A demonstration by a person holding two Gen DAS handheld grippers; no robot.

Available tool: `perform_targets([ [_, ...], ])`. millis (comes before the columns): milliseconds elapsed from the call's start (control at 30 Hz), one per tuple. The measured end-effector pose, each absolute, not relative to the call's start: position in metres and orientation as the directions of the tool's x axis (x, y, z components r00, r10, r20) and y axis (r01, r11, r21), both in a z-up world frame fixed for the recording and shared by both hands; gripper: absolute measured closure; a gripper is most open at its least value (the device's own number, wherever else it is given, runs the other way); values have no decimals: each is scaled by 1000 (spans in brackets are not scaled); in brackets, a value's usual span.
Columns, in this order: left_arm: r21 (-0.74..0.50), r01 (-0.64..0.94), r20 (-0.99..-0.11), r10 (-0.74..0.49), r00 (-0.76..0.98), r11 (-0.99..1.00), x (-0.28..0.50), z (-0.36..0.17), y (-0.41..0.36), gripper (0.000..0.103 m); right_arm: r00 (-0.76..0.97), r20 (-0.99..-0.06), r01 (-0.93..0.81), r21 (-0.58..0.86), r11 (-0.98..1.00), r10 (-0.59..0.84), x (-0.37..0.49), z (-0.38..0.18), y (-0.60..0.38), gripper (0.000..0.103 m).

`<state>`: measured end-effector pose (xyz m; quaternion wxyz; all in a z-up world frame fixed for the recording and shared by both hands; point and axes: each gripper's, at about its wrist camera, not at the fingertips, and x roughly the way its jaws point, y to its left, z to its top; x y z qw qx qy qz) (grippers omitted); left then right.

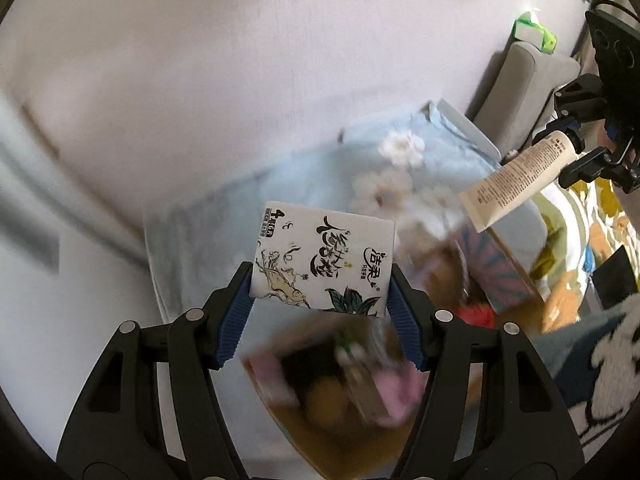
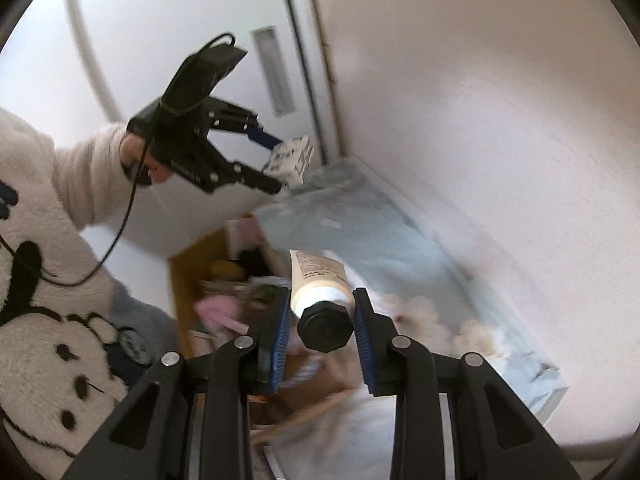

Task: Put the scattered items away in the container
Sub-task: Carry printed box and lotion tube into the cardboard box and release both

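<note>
My left gripper (image 1: pixel 320 286) is shut on a white tissue pack (image 1: pixel 322 258) with black lettering and holds it in the air above a brown cardboard box (image 1: pixel 288 416) that holds several blurred items. My right gripper (image 2: pixel 322 314) is shut on a cream tube with a black cap (image 2: pixel 320 292), also held above the box (image 2: pixel 188 264). The tube (image 1: pixel 516 182) and right gripper (image 1: pixel 588 152) show at the right of the left wrist view. The left gripper (image 2: pixel 276 168) with the pack (image 2: pixel 290 158) shows in the right wrist view.
A light blue cloth with white flowers (image 1: pixel 400 168) lies beside the box against a white wall (image 1: pixel 240 60). A grey cushion (image 1: pixel 520 88) and a green-and-white pack (image 1: pixel 534 30) are at the far right. A white door (image 2: pixel 180 20) stands behind.
</note>
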<state>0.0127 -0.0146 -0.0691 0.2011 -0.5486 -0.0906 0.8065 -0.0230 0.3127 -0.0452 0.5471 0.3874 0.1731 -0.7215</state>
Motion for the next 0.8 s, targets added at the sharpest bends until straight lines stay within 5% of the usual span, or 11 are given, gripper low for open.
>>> perform_targets([
  [567,-472,-112,-857,485,-176,-874,91,-121,20,41,40,-786,901,295,-317,-617,59,-123,267,75],
  [667,-457,-95,-872,466,-151,-885,90,-125,17,28,38,-811,917,260,-301,-583,64,-127,265,74],
  [733,-463,-85,-869,471,-154,-882,92,-125,14,25,-1,-844,930,197,-311,-537,68,-133,263,59],
  [800,-480,-87,-859,488,-154,-873,92,-123,11,23,-44,-866,935,140,-325,-498,71,-137,264,55],
])
